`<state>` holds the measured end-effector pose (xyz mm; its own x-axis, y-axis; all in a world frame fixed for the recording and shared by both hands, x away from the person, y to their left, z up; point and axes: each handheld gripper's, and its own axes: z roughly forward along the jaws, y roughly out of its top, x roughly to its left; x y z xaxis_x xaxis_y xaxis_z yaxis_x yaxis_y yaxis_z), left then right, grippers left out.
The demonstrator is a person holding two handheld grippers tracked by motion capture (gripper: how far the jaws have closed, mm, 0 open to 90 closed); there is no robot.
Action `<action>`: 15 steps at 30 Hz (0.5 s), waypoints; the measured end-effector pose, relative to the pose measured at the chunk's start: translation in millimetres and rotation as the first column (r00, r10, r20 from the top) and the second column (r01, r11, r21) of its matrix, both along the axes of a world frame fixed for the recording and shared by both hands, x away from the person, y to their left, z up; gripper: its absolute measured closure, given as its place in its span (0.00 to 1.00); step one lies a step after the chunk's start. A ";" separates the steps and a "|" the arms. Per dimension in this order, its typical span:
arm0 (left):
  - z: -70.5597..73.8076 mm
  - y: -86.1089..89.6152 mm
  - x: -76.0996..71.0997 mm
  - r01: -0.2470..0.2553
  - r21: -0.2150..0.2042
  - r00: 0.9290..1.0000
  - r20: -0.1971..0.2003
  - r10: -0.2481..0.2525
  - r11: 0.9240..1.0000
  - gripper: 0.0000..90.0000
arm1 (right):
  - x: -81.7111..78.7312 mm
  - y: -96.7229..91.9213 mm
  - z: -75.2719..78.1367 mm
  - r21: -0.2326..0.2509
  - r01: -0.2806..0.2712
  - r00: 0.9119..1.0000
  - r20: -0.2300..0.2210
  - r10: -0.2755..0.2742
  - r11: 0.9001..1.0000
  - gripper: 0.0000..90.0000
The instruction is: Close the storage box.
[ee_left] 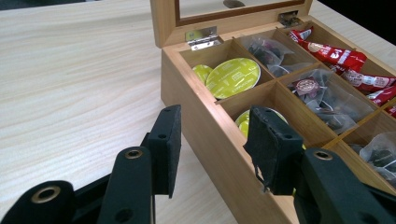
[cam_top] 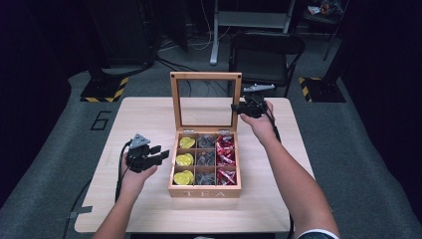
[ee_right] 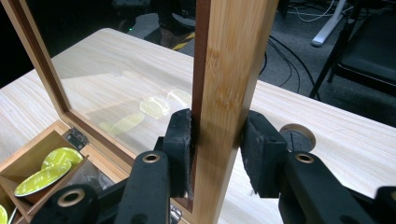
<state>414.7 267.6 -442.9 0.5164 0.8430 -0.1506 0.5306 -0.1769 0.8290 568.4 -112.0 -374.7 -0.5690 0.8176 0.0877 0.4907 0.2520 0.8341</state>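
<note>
Right gripper (ee_right: pixel 215 140) pinched the upright lid (ee_right: pixel 229 70); left gripper (ee_left: pixel 212 140), jaws spread, straddled the box (ee_left: pixel 210 135) wall.

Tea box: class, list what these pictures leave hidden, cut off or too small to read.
- Tea box front compartments: cut off by the bottom edge in the left gripper view, partly behind the left gripper.
- Print on the red packets: too small in the high view.
- Lid top edge: cut off in the right gripper view, where the right gripper clamps its frame.
</note>
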 end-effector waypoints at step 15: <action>-3.8 1.9 -2.0 -0.014 0.007 1.000 -0.008 0.014 1.000 0.60 | -23.2 -16.3 13.4 0.010 -0.001 1.000 0.020 0.001 1.000 0.61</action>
<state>412.6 269.5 -446.8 0.5030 0.8513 -0.1492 0.5400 -0.1748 0.8233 545.3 -128.3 -361.3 -0.5713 0.8164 0.0842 0.4734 0.2440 0.8464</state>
